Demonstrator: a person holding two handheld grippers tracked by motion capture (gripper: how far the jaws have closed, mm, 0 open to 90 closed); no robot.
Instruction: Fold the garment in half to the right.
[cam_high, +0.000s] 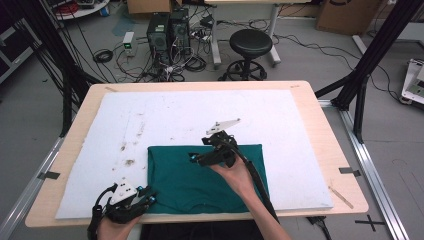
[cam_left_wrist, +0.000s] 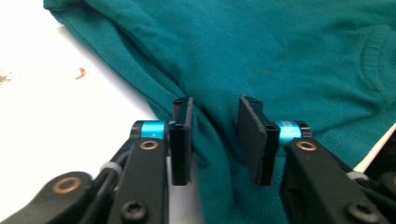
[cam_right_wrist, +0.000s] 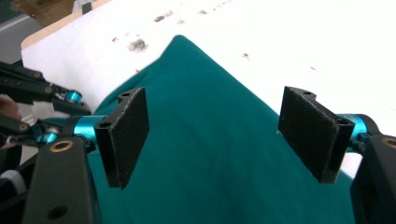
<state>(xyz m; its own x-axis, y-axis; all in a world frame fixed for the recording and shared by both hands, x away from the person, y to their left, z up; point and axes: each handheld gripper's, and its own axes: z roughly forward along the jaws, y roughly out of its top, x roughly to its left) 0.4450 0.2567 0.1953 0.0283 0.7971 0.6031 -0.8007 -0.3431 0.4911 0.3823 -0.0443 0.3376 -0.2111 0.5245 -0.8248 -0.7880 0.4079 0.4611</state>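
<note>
Left claw (cam_high: 150, 196) sits at the near-left corner of the green T-shirt (cam_high: 200, 182), jaws partly open and straddling a raised ridge of the fabric edge; in the left gripper view (cam_left_wrist: 215, 140) the cloth runs between the pads but I judge it not yet pinched; nothing held. Right claw (cam_high: 192, 158) hovers over the upper middle of the shirt, jaws spread wide, empty; right gripper view (cam_right_wrist: 215, 135) shows bare green cloth between the pads and the far-left corner of the garment beyond.

Shirt lies on the white mat (cam_high: 165, 112) that covers the tabletop (cam_high: 327, 135), toward the near edge and slightly right of centre; it forms a neat rectangle, sleeves not showing, so I take it as already folded in at least partly; collar seam shows at the near edge in the left gripper view (cam_left_wrist: 373, 60).

Progress, my reading: folding is mid-way; sides look tucked; a further fold across seems left. Next I'd close the left claw on that corner ridge, bring the right claw to a matching edge; risk is grabbing one layer only.

Mat carries brown stains (cam_high: 129, 162) left of the shirt; no bearing on the work.
</note>
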